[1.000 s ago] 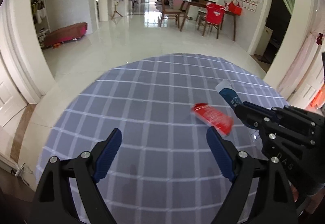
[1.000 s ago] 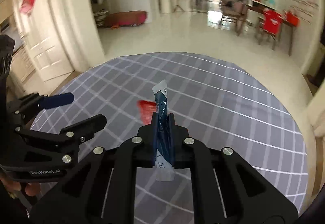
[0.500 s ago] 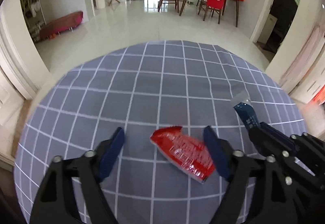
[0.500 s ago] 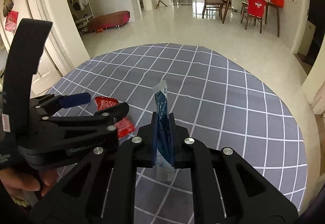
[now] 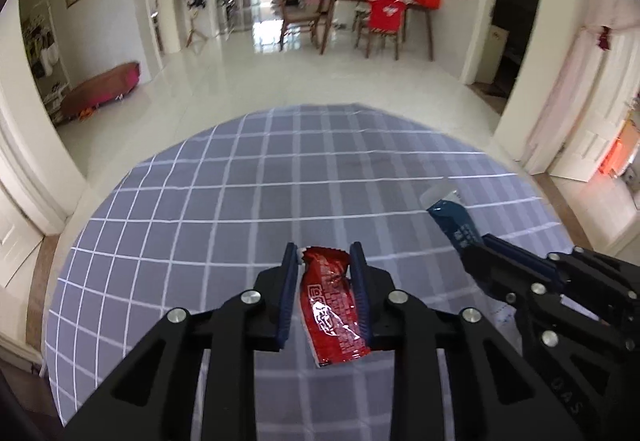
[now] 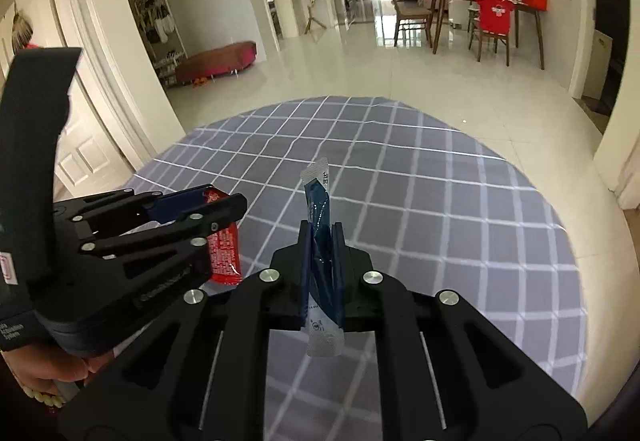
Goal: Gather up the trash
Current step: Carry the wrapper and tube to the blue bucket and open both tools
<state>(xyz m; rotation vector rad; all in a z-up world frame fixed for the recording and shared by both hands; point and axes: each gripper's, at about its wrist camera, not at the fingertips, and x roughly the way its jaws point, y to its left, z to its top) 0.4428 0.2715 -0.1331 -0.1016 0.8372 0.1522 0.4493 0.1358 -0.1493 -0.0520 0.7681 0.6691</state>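
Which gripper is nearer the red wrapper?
Left. The left gripper has the red wrapper between its pads, its jaws having just closed in. The right gripper, beside it, clamps the blue sachet.

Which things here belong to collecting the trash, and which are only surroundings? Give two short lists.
Part of the job:
red wrapper, between the left gripper pads, whose jaws have just been closing
blue sachet, clamped in the right gripper

Only surroundings:
checked tablecloth
dining chairs
red bench

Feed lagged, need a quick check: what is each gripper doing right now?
Left gripper: jaws have just been closing, now gripping the red wrapper.
Right gripper: shut on the blue sachet.
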